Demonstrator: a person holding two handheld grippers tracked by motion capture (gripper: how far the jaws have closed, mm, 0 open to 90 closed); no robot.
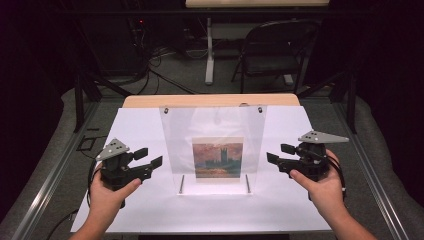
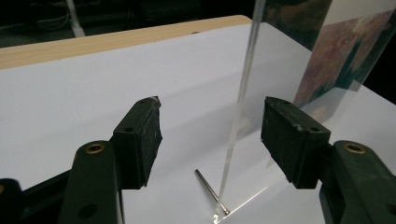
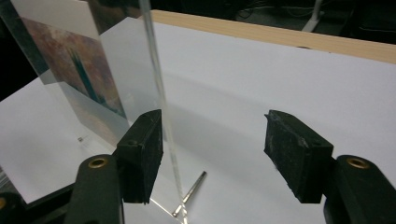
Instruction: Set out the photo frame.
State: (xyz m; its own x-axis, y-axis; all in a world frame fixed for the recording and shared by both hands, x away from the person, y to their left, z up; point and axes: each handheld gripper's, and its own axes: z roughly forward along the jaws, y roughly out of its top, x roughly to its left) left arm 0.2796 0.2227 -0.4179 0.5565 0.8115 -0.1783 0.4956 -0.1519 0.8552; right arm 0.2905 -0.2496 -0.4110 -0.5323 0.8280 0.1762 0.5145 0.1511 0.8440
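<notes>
White tabletop (image 1: 140,130) bears a clear acrylic stand (image 1: 215,125), its picture (image 1: 217,158) blurry, each hand-held gripper (image 1: 148,157) (image 1: 280,154) gaping.

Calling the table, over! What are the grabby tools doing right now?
Left tool open, right tool open, both empty. Clear frame with picture upright between them, untouched. Nothing in the way.
</notes>
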